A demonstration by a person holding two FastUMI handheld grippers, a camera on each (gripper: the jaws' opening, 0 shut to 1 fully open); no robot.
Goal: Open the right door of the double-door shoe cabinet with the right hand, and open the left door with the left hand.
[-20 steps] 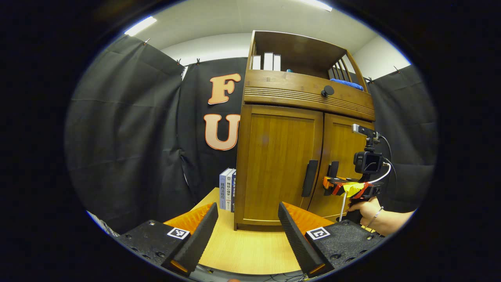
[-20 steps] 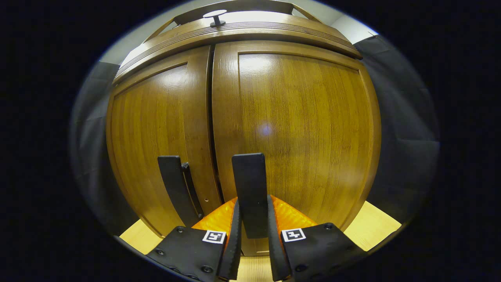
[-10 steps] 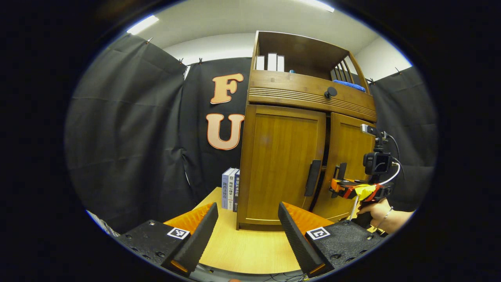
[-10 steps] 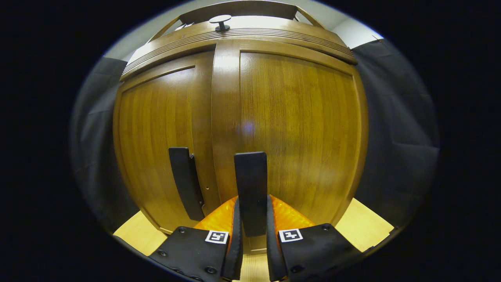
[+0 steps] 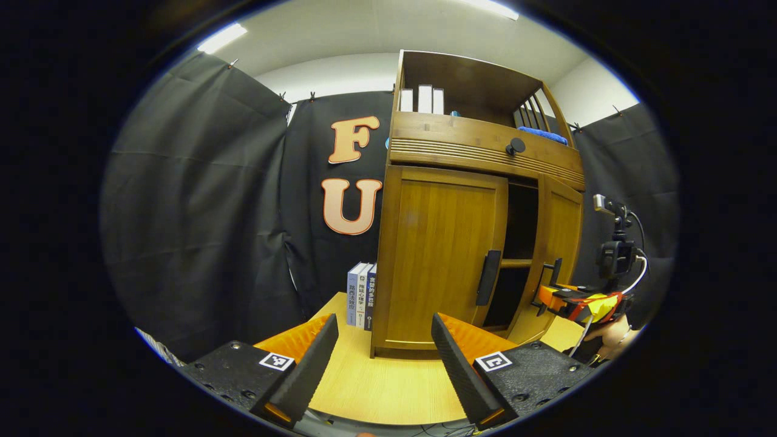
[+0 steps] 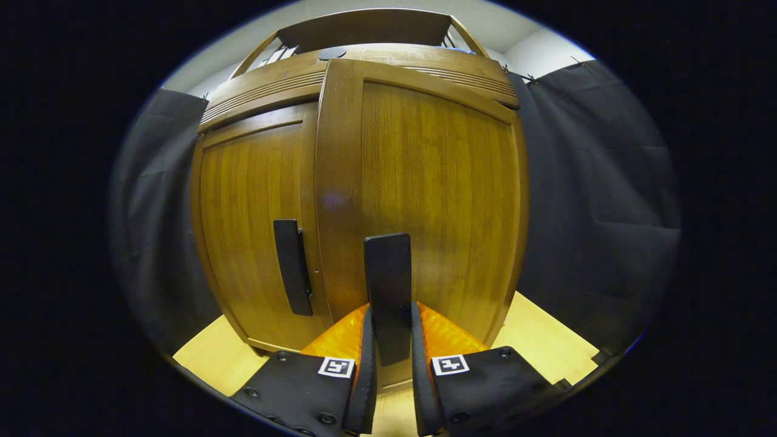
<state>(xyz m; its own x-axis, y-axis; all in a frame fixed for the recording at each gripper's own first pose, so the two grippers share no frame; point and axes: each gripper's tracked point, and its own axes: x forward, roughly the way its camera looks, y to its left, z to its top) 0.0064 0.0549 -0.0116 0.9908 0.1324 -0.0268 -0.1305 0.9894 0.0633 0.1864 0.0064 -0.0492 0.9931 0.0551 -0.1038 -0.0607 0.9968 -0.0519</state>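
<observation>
Right brown wooden door (image 5: pixel 555 255) now swung partly out versus a second ago, dark gap showing. Right gripper (image 6: pixel 388 388) clamped on its black vertical bar handle (image 6: pixel 387 285). Left gripper (image 5: pixel 382 364) spread wide, holding nothing, well short of the shut left brown wooden door (image 5: pixel 440 255); its black upright handle (image 5: pixel 488 277) lies ahead, slightly right. Pale wood tabletop (image 5: pixel 382 388) between; black cloth booth around.

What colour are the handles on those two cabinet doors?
Black, against the brown wood doors. The left door's handle and the right door's handle show best in the right gripper view.
</observation>
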